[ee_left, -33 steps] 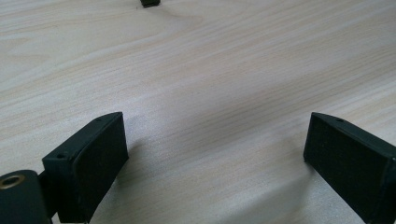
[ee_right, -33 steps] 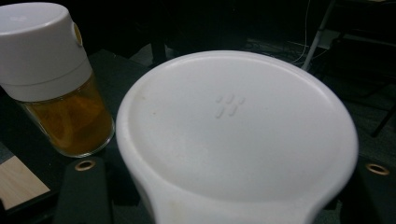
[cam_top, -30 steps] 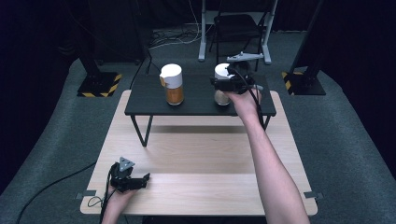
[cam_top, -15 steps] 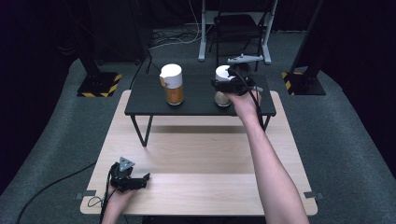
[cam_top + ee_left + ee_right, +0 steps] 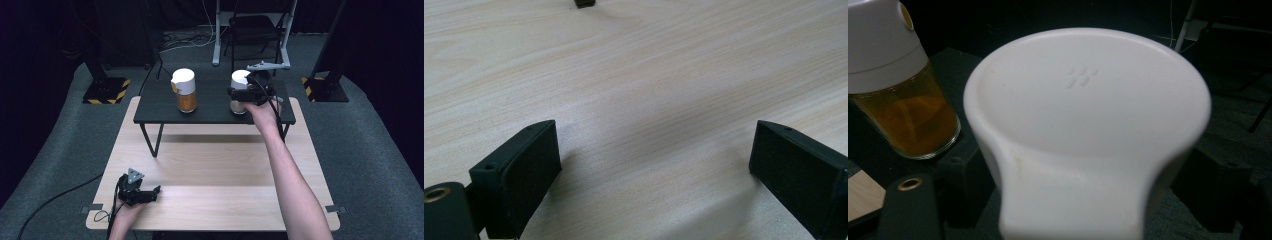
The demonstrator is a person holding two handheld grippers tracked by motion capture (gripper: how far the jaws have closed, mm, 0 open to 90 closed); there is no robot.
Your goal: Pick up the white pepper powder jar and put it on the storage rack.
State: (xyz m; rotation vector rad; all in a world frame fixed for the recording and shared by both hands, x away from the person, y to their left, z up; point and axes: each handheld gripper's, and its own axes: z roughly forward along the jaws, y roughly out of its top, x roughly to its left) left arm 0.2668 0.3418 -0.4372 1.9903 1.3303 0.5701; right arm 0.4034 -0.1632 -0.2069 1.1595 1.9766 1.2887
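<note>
White-lidded jar (image 5: 1088, 130): lid embossed with dots | right gripper (image 5: 250, 93) fingers just opened, flanking it | left gripper (image 5: 136, 192) fingers wide

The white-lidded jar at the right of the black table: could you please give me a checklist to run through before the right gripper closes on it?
1. White-lidded jar between the right gripper's jaws: ok, one jaw on each side.
2. Jaws wide enough: ok, they have just been opening and the pads seem clear of the jar.
3. Jar upright on the black table: ok.
4. Amber-filled jar standing apart: ok.
5. Left gripper out of the way: ok, open over the wooden table, nothing between its jaws.
6. Lid seated tightly: cannot tell.
</note>
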